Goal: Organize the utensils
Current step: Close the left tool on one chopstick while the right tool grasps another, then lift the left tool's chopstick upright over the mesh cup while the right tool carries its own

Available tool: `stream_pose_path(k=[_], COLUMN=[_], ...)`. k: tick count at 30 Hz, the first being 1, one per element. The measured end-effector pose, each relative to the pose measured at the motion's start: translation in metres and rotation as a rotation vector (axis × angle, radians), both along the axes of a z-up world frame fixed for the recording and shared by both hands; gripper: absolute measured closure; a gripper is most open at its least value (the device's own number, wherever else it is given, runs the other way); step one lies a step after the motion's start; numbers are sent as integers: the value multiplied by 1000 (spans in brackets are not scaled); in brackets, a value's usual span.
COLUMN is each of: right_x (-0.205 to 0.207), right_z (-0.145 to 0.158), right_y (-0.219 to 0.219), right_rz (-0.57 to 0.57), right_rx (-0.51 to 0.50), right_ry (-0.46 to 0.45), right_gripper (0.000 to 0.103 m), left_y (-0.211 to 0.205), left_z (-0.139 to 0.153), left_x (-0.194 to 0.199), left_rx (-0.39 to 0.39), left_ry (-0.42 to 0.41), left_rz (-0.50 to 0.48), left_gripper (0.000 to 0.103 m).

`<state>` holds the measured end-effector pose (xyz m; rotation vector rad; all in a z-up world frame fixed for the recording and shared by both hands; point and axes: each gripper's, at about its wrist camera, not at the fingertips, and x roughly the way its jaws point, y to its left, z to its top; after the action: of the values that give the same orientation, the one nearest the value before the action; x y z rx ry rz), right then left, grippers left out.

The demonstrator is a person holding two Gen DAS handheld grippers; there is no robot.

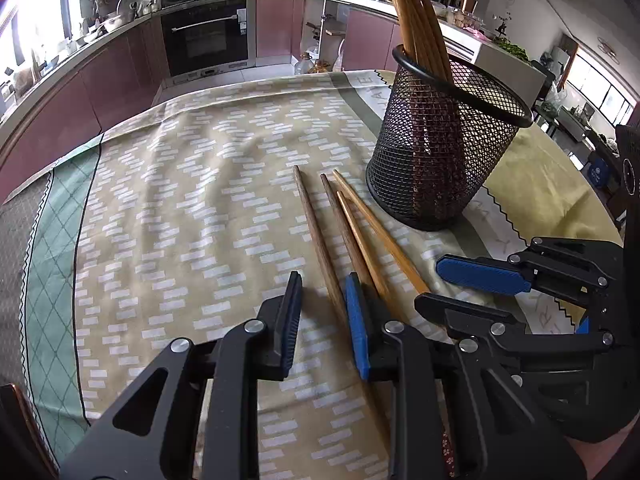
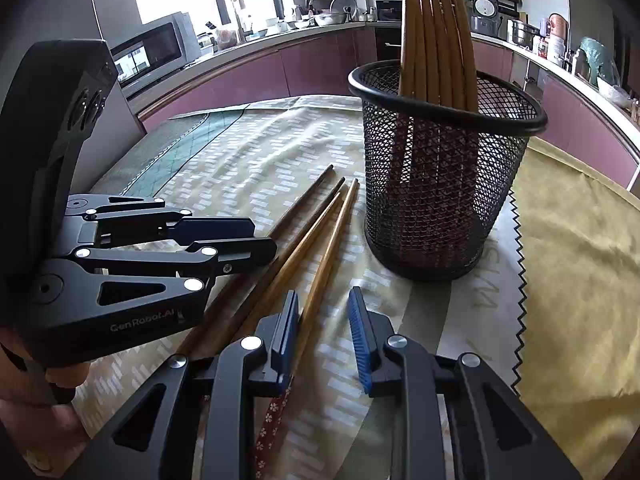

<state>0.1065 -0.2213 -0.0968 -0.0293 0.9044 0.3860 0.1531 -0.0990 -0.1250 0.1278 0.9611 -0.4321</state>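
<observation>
Roughly half done, by my reckoning: the standing chopsticks (image 1: 420,32) fill the mesh cup (image 1: 440,152) just ahead of both claws, while four loose chopsticks (image 1: 317,236) lie on the cloth (image 1: 180,200), one each between the spread, unpinching pads of the left claw (image 1: 325,292) and right claw (image 2: 324,300).

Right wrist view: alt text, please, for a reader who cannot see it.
Four wooden chopsticks lie loose on a patterned tablecloth beside a black mesh cup holding more chopsticks. The right tool straddles the nearest one, jaws apart; the left tool reaches in alongside.
</observation>
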Motion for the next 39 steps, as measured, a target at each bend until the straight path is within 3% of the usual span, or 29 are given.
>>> stream_pose_path(k=[6,25,39], right_x=[3,-13,-29], right_z=[-1,14,51], right_y=[-7,-22,-36], right_rz=[-35,-22,10], right_rx=[32,122,202], right_ry=[12,-18,-99], right_gripper=[97,97,98], left_y=[-1,14,31], left_z=[0,16,57], left_x=[1,-16,-37], left_rx=[-25,-79,-169], left_ry=[14,-10,-72], left_rz=[15,33,-6], left_gripper=[93,94,95])
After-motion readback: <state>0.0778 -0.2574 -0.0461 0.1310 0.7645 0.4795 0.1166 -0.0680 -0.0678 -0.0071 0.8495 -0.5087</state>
